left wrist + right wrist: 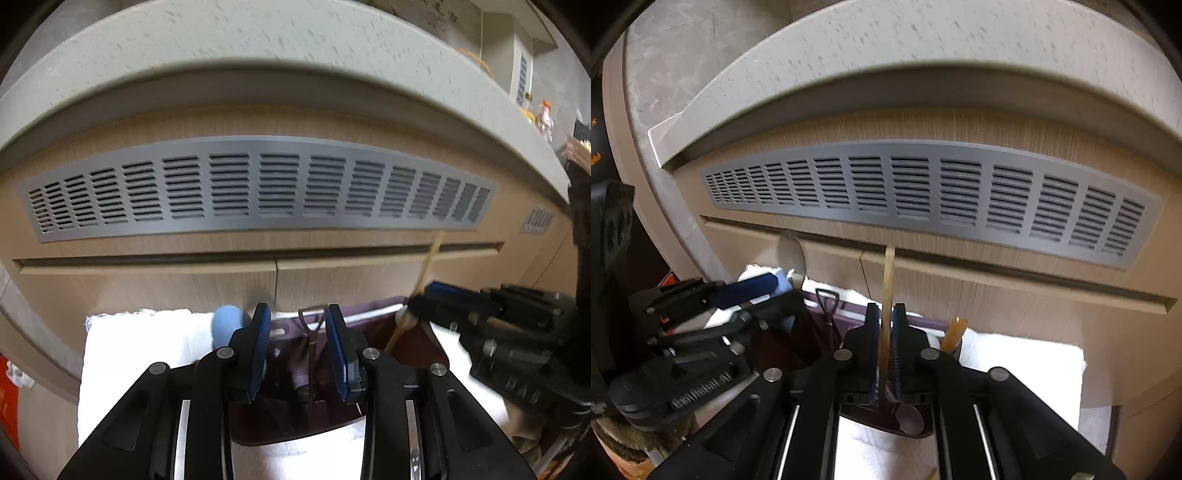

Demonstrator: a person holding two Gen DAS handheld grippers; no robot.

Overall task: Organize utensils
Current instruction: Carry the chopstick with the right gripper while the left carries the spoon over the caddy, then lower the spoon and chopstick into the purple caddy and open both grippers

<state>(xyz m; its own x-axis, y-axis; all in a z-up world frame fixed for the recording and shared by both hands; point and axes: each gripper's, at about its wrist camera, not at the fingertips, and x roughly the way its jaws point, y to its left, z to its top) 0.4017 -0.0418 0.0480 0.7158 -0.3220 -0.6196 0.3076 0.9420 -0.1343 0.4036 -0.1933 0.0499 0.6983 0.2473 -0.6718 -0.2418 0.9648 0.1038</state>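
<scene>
Wood-grain cabinet front with a slotted grey vent (923, 192). A dark maroon holder (373, 328) sits on white cloth (147, 339). Right claw (886, 328) brackets an upright, flat pale wooden stick (888, 273), pads barely parted. Left claw (297, 325) is released, straddling a dark metal triangular-looped handle (310, 314).

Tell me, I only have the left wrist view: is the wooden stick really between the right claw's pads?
Observer: Yes, the wooden stick runs straight up between the right claw's pads; I cannot tell whether they squeeze it.
Operator: Anything else wooden in the purple bin?
Observer: A shorter amber piece sticks up at the right end of the purple bin.
Operator: Any spoon there?
Observer: A clear spoon rises near the bin's left end.
</scene>
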